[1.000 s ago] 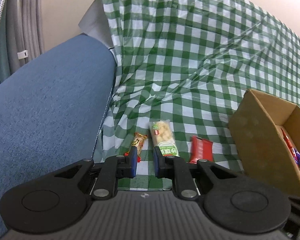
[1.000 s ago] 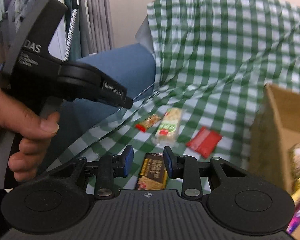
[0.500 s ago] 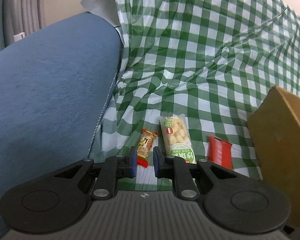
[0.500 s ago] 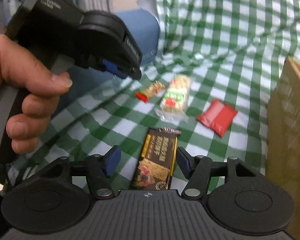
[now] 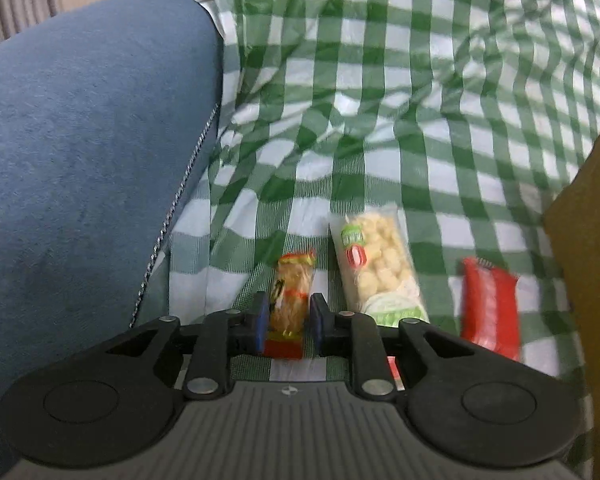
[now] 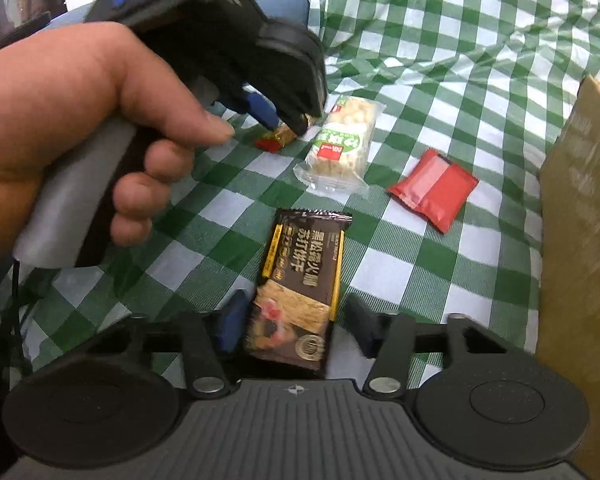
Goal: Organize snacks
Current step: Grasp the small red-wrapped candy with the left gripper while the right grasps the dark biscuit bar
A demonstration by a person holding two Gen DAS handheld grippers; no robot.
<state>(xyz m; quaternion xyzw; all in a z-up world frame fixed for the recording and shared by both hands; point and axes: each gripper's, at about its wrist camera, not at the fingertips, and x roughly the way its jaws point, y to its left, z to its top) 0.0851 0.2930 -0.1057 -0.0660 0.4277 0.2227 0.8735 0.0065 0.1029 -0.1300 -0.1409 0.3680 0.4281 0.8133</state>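
Several snacks lie on a green checked cloth [image 5: 380,80]. My left gripper [image 5: 287,312] is low over a small orange and red snack [image 5: 290,292], which sits between its jaws while they are opening. Seen from the right wrist, a hand holds that left gripper [image 6: 284,120] with its tips at the same snack [image 6: 276,138]. My right gripper [image 6: 296,320] straddles a dark brown cracker pack [image 6: 304,276]. Its jaws are closing, with gaps still on both sides. A white puffed bar [image 6: 344,140] and a red packet [image 6: 434,184] lie loose beyond.
A cardboard box [image 6: 580,220] stands at the right edge of both views. A blue cushion [image 5: 80,140] rises on the left beside the cloth. The cloth is wrinkled and climbs up behind the snacks.
My left gripper has come down and forward onto the small orange snack, its jaws a little wider. My right gripper has sunk over the dark pack; its jaws spread wide, then narrowed.
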